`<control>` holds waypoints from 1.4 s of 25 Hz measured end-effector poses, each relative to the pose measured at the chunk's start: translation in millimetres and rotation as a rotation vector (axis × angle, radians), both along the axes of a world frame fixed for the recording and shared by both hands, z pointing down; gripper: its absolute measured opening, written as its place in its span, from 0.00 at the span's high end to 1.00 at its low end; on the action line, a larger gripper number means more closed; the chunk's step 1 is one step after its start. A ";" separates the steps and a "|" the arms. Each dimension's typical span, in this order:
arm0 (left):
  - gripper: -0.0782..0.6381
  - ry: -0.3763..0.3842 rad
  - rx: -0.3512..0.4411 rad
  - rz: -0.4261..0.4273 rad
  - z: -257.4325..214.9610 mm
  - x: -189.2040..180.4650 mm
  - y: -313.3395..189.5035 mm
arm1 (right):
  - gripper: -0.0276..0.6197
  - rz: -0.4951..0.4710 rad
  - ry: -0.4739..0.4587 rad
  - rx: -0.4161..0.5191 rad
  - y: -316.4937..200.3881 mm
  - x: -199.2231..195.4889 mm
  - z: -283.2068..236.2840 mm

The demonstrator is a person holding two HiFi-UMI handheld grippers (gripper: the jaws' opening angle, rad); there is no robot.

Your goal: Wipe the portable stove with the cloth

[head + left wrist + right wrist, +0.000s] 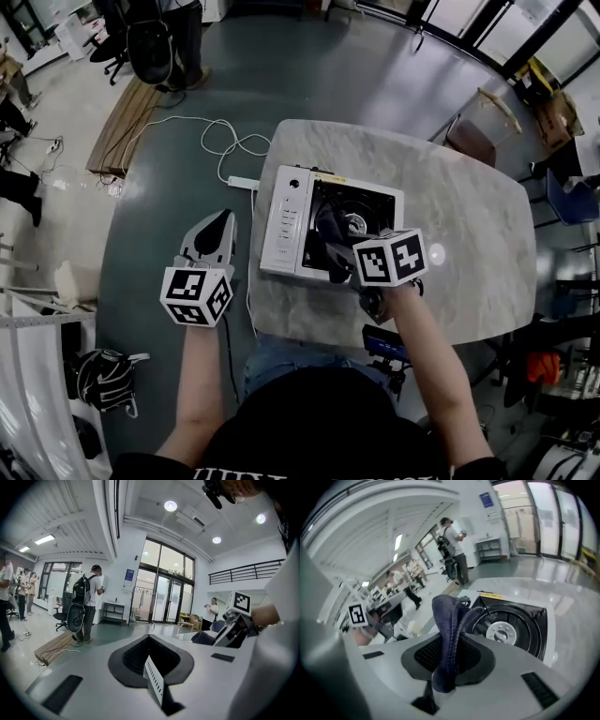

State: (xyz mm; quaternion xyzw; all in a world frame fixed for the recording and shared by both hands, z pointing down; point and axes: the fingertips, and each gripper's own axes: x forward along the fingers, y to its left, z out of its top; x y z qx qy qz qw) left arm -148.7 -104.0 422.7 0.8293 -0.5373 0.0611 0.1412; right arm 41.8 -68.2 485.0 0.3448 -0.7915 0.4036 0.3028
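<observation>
The white portable stove (289,223) with its black burner well (367,211) sits on the near left part of the table. My right gripper (336,247) is over the stove's near edge, shut on a dark blue cloth (330,225). In the right gripper view the cloth (447,616) stands up folded from the shut jaws of that gripper (449,645), with the round burner (505,632) just beyond. My left gripper (223,223) hangs over the floor left of the table, jaws together and empty. The left gripper view shows its jaws (151,641) shut.
The stove rests on a pale stone table (469,234). A white power strip and cable (242,183) lie on the grey floor at the table's left edge. A brown chair (471,141) stands behind the table. People stand far back at the left (86,602).
</observation>
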 end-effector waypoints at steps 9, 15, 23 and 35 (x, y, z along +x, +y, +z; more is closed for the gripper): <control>0.88 -0.009 -0.023 0.071 9.5 25.8 1.7 | 0.84 0.807 -0.260 -0.160 25.4 44.2 23.9; 0.87 -0.020 -0.020 0.106 7.6 38.0 -1.8 | 0.84 1.007 -0.346 -0.259 31.2 35.2 51.4; 0.87 -0.029 -0.024 0.121 8.2 42.2 -6.1 | 0.84 0.848 -0.263 -0.251 22.4 21.0 63.5; 0.87 -0.029 -0.018 0.158 5.5 57.3 -14.1 | 0.84 0.526 -0.051 -0.265 41.5 64.4 63.3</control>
